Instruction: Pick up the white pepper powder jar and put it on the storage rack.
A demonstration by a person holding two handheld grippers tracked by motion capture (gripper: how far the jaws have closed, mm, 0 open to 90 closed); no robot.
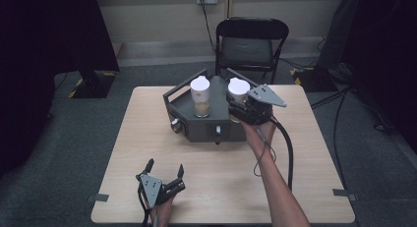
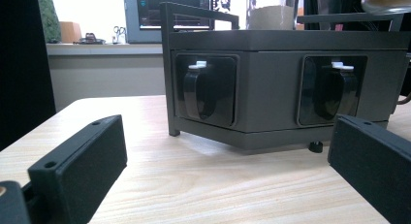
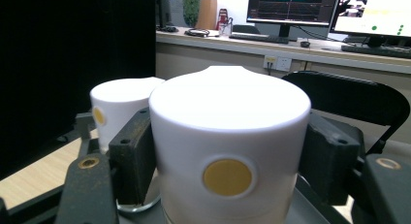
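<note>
On the wooden table [image 1: 128, 153] stands a dark grey tray-like box [image 1: 196, 131] with handles and two knobs on its front, and it carries two jars with white lids: the left jar [image 1: 201, 97] stands free, and the right jar [image 1: 238, 92] is at the right end of the box. The right gripper [image 1: 246, 106] has its jaws clamped on both sides of the white lid of the right jar [image 3: 228, 151]. The left gripper [image 1: 164, 175] rests near the front edge of the table with its jaws wide apart, holding nothing, well apart from the box.
</note>
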